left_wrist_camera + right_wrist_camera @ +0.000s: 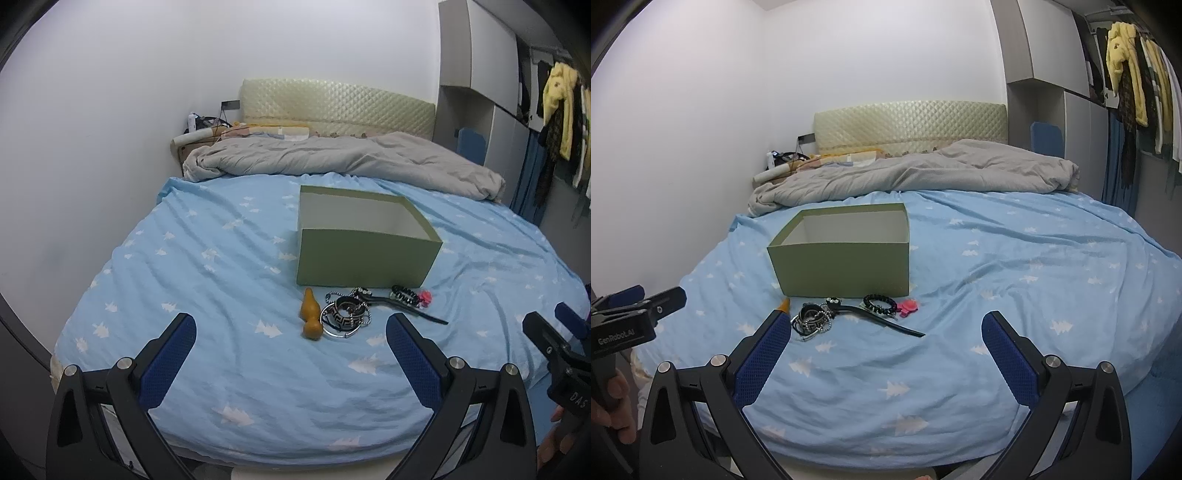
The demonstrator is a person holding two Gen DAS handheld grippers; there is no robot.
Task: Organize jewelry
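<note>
Jewelry (345, 314) lying in a small heap on the blue sheet (221, 295), just in front of the green box (365, 258), next to an orange gourd (310, 317). Both claws hanging released and empty: left gripper (291, 343), right gripper (886, 339). Probably best approaching one piece at a time, pinching low on a bangle, lifting clear of tangled chains. Soft, rumpled bedding giving underfoot of the pads; grey duvet (332, 158) behind, wardrobe clothes (1126, 74) alongside.

Both tongs (290, 328) (886, 326) wide open
</note>
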